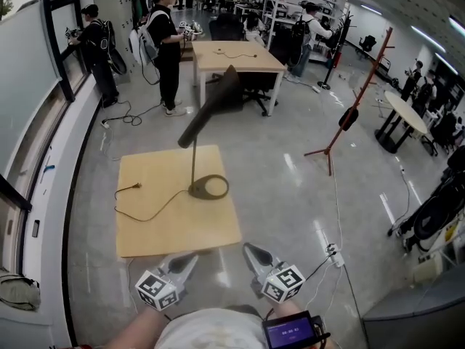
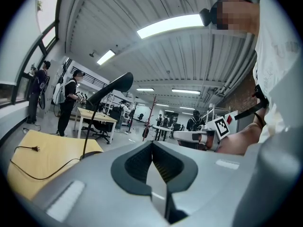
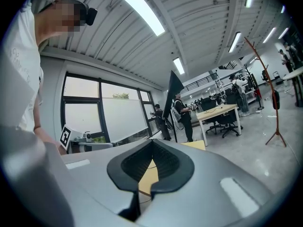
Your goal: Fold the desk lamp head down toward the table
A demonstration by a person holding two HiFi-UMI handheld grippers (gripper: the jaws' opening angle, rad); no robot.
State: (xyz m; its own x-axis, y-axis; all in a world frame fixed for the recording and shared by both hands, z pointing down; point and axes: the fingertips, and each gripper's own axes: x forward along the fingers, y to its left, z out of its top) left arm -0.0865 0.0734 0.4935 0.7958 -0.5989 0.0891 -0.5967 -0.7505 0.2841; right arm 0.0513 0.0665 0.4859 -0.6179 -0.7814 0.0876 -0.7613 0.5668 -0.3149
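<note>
Left tongs, right tongs: both pressed together, empty, side by side just short of tabletop near edge. Step in hand: approach; desk lamp untouched. Next move likely: reach past near edge, spread tongs, steady stem, press head down at hinge. Desk lamp black, ring base right of tabletop centre, thin upright stem, long head angled up over far edge. Cord trails toward left edge.
</note>
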